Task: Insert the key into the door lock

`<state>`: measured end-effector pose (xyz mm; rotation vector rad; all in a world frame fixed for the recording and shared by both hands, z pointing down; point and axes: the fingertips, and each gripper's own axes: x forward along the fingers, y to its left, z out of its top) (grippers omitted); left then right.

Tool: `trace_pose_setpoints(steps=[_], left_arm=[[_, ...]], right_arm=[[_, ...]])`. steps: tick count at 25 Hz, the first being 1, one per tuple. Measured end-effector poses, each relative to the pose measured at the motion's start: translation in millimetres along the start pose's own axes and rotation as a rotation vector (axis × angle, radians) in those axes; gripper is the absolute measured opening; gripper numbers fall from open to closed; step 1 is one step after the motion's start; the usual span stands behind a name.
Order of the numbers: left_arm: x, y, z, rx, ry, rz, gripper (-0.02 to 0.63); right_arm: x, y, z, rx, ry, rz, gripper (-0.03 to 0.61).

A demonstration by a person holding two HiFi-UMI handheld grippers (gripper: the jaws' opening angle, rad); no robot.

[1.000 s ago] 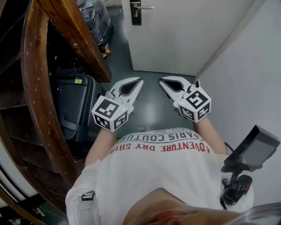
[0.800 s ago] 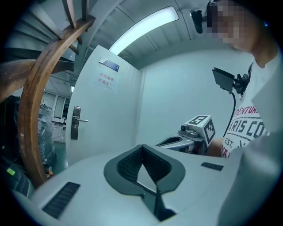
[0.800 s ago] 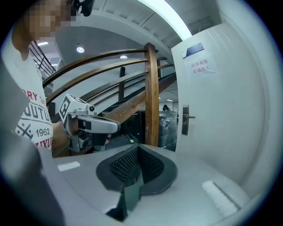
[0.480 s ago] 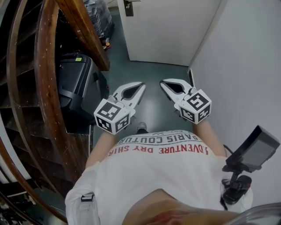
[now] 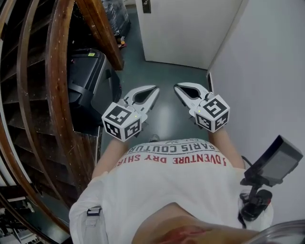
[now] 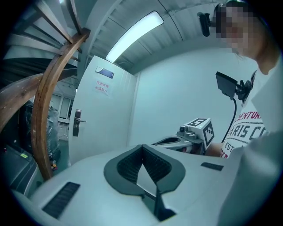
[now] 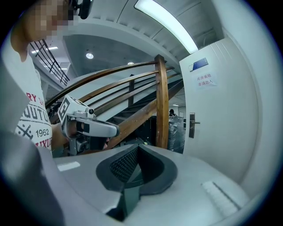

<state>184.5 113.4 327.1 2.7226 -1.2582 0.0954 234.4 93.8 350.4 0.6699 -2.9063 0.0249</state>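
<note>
The white door (image 5: 186, 28) stands shut at the end of the corridor, with its dark lock plate (image 5: 146, 5) at the top edge of the head view. The left gripper view shows the lock plate and lever handle (image 6: 77, 122) far off, and so does the right gripper view (image 7: 192, 125). My left gripper (image 5: 155, 90) and right gripper (image 5: 177, 88) are held side by side in front of the person's chest, pointing at the door. Both are shut, with nothing seen between the jaws. No key shows in any view.
A curved wooden stair stringer (image 5: 57, 95) runs along the left. A black case (image 5: 88, 71) stands under it beside the walkway. A white wall (image 5: 267, 71) bounds the right side. A dark screen on a mount (image 5: 274, 162) hangs at the person's right side. Grey floor (image 5: 167, 76) leads to the door.
The person has walked forward along the corridor, so the door is nearer and the stairs and black case have slid back. Both grippers keep their pose, still shut.
</note>
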Motion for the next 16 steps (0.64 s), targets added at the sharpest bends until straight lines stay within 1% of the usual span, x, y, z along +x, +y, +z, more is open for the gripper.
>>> trace_pose_setpoints(steps=[8,16], left_arm=[[-1,-12,9,0.028,-0.003,0.001,0.002],[-1,-16,9,0.031,0.005,-0.006,0.002]], right_arm=[[-9,5,6,-0.018,-0.011,0.003,0.002],[-14,5,9,-0.017,-0.009,-0.001,0.002]])
